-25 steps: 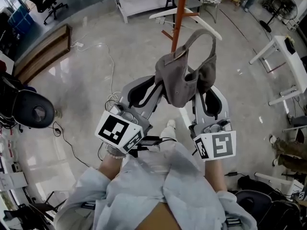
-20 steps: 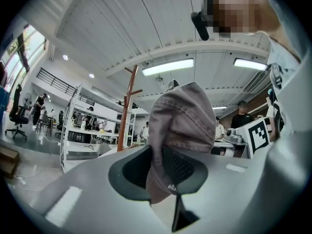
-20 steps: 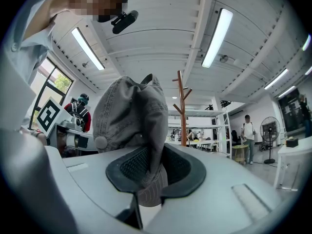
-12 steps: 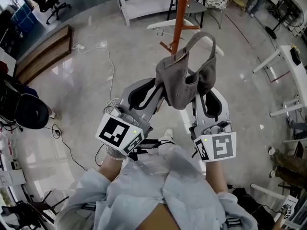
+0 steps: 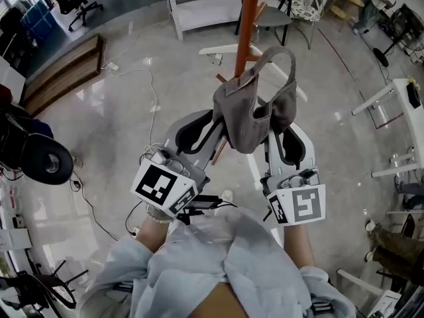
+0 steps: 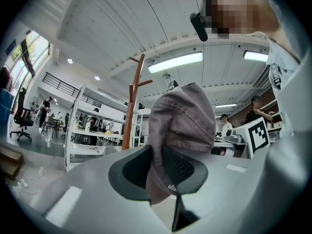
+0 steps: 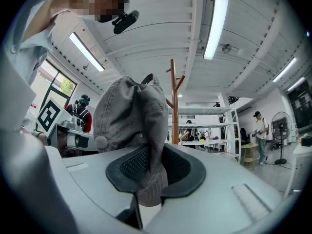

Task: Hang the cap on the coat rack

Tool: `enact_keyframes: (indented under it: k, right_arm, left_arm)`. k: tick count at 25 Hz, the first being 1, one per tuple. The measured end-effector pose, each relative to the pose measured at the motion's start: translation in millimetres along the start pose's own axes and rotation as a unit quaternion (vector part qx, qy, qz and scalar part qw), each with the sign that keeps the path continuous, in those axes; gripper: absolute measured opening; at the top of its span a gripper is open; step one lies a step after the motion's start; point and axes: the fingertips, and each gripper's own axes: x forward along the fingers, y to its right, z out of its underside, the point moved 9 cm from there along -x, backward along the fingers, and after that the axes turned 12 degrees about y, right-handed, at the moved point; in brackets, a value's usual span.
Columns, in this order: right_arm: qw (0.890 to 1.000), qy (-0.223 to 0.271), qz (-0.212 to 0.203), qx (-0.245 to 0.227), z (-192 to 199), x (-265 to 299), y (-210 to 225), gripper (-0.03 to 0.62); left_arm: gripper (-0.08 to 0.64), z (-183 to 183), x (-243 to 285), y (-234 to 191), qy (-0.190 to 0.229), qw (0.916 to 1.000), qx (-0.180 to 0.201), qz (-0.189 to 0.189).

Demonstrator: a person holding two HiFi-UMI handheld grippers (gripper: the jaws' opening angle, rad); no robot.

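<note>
Two pinch-holds, left hand-held gripper (image 5: pixel 217 123) and right hand-held gripper (image 5: pixel 279 126), hold one cap (image 5: pixel 252 108) at 6 o'clock of the coat rack (image 5: pixel 246 28); risk: thin cloth slipping free, or strap missing a peg.

Cap (image 5: pixel 255 111): grey woven cloth, matt, with raised stitched seams and a cloth-covered button on top.
Left gripper (image 6: pixel 161 172) and right gripper (image 7: pixel 151 172): pale grey plastic shells, smooth, low sheen.
Pads (image 6: pixel 181 165): black, rubbery-looking, finely dimpled, matt.
Marker cube (image 5: pixel 162 185): flat black-and-white print, no gloss.
Coat rack (image 5: pixel 247 25): reddish-brown wood, smooth, slight sheen.
Floor (image 5: pixel 112 131): grey, stone-like, polished, mirroring the lights.
Sleeve (image 5: pixel 199 257): pale blue-grey cloth, soft, creased.
</note>
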Motion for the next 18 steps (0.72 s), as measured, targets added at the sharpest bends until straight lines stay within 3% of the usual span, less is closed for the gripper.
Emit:
enact_keyframes:
  k: [7, 18]
  right_arm:
    - [1.0, -0.004, -0.015, 0.007, 5.1, 19.1, 33.9, 0.08]
    - [1.0, -0.01, -0.021, 0.014, 16.4, 48.3, 40.3, 0.08]
  left_arm:
    - [0.077, 7.3, 32.1, -1.1, -0.002, 0.9998, 0.004, -0.018]
    - [0.077, 11.0, 48.4, -26.2, -0.01, 0.9995, 0.0, -0.029]
